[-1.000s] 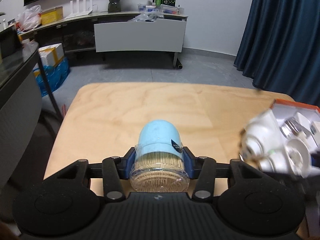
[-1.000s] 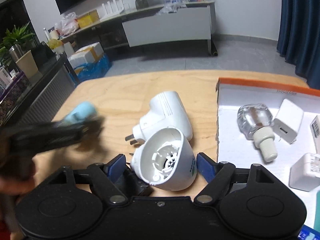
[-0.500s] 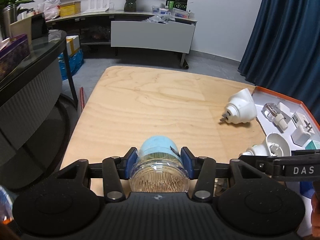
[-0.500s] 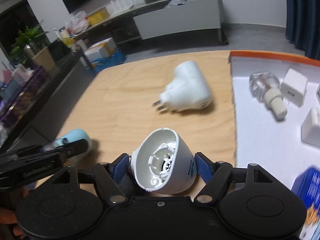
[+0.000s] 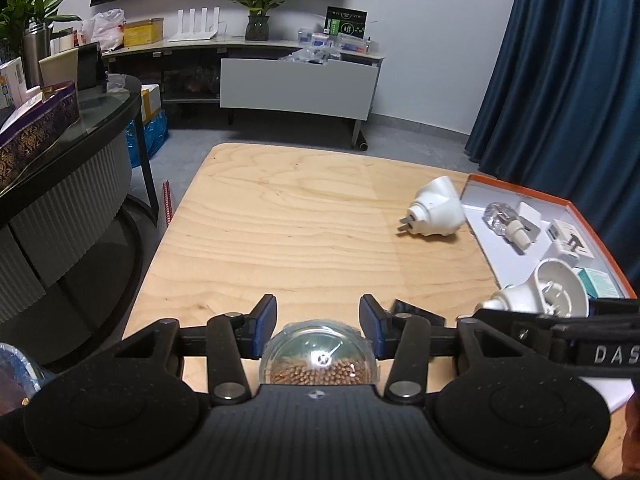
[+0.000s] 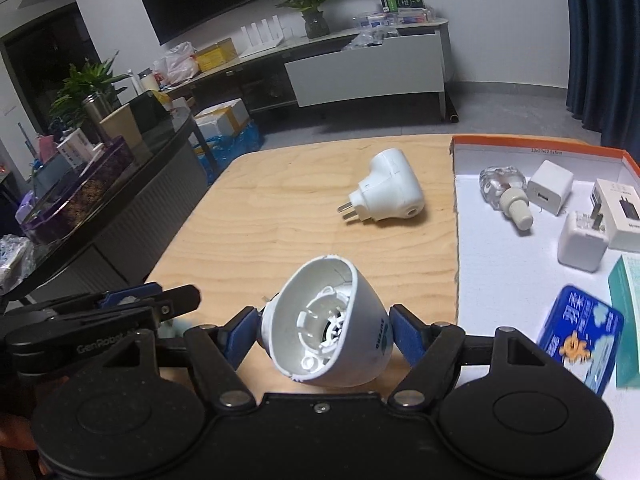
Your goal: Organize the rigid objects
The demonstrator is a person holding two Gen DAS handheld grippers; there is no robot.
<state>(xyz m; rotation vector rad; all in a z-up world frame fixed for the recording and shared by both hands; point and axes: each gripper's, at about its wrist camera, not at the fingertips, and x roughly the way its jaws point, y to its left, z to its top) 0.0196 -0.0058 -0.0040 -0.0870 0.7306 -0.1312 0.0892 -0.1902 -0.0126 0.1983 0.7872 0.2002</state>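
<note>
So, where I am: about partway, I think.
Done: the orange-rimmed tray [image 6: 536, 151] on the right of the desk [image 5: 288, 232] already holds a clear glass bottle [image 6: 505, 189], white chargers [image 6: 550, 192] and a blue tin [image 6: 580, 338].
Left to do: one white plug heater [image 6: 386, 192] lies on the bare wood, just beside the tray but not in it. Two more things are in my grippers.
Left gripper [image 5: 318, 330]: its blue pads sit wide on each side of the toothpick jar [image 5: 319, 354]. I cannot tell if they squeeze it or only stand beside it.
Toothpick jar: right at the near edge of the desk. Its clear end faces my camera, so its long line runs away from me, toward the far side of the desk.
Right gripper [image 6: 325, 330]: it is holding the white cone shell [image 6: 326, 322] by its sides, above the desk near the tray's left wall.
White cone shell: its open mouth points up and to the left, toward me; its narrow end points away and down.
White plug heater: on its side, prongs pointing left, away from the tray.
Next, my guess: the shell goes into the tray, then the jar, then the plug heater.
</note>
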